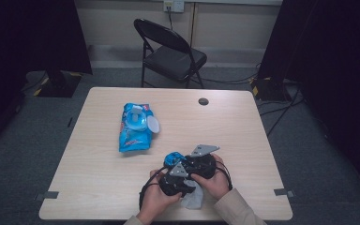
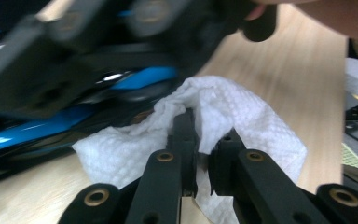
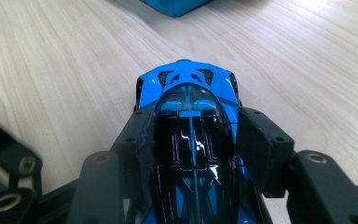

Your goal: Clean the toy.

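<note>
Clamping the blue toy car (image 3: 189, 126) over the worktop (image 1: 243, 126), the right gripper (image 3: 193, 140) held firm while the left gripper (image 2: 204, 154) pinched a white wipe (image 2: 242, 116) against it.

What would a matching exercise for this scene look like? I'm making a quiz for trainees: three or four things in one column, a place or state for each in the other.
Things:
1. toy car
2. white wipe
3. blue wipe pack
4. folding chair

Places or states:
A. lies on the table with its lid flipped open
B. stands on the floor beyond the table
C. clamped between the right gripper's jaws
D. pinched in the left gripper's jaws

Pairs: 1-C, 2-D, 3-A, 4-B
</note>
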### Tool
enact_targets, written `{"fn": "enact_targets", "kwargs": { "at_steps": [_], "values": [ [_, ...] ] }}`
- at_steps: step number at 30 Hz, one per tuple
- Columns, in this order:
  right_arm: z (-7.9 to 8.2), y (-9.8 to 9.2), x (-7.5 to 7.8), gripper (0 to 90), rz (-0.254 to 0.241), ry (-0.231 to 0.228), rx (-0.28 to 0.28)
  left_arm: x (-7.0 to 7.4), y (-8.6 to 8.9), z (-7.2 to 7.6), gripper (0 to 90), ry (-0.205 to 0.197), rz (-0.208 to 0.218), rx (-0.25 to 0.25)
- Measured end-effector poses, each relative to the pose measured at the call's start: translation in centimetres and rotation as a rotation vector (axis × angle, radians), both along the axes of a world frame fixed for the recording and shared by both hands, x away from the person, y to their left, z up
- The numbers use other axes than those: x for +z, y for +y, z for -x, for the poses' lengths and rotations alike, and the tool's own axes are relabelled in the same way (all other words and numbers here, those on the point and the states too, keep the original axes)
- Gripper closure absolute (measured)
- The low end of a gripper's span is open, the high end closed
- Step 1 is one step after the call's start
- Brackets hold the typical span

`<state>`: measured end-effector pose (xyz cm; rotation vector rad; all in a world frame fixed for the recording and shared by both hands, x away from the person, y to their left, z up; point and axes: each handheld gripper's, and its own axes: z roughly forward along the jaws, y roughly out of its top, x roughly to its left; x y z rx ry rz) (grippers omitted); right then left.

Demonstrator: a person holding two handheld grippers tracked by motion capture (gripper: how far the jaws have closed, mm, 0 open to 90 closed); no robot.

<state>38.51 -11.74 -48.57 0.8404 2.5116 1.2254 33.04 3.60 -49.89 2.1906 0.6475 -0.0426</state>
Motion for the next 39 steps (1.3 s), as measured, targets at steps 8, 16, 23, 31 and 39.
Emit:
{"fn": "enact_targets", "kwargs": {
  "at_steps": [8, 16, 23, 31, 39],
  "values": [
    [0.0, 0.0, 0.0, 47.8, -0.003, -0.001, -0.002, 0.4, 0.9, 0.4, 83.5, 0.011, 0.026, -0.014],
    [0.0, 0.0, -0.1, 47.8, -0.006, 0.000, -0.001, 1.6, 4.7, -0.3, 83.6, 0.010, 0.015, 0.040],
    [0.0, 0.0, -0.1, 47.7, -0.007, -0.002, -0.002, 2.8, 8.3, -1.2, 83.8, -0.013, 0.030, 0.128],
    [0.0, 0.0, -0.1, 47.7, -0.008, 0.000, -0.003, 2.3, 11.0, -3.1, 83.6, -0.027, 0.014, 0.245],
    [0.0, 0.0, -0.1, 47.7, -0.008, -0.001, -0.003, 0.6, 10.8, -4.5, 83.6, -0.018, -0.008, 0.305]
  ]
}}
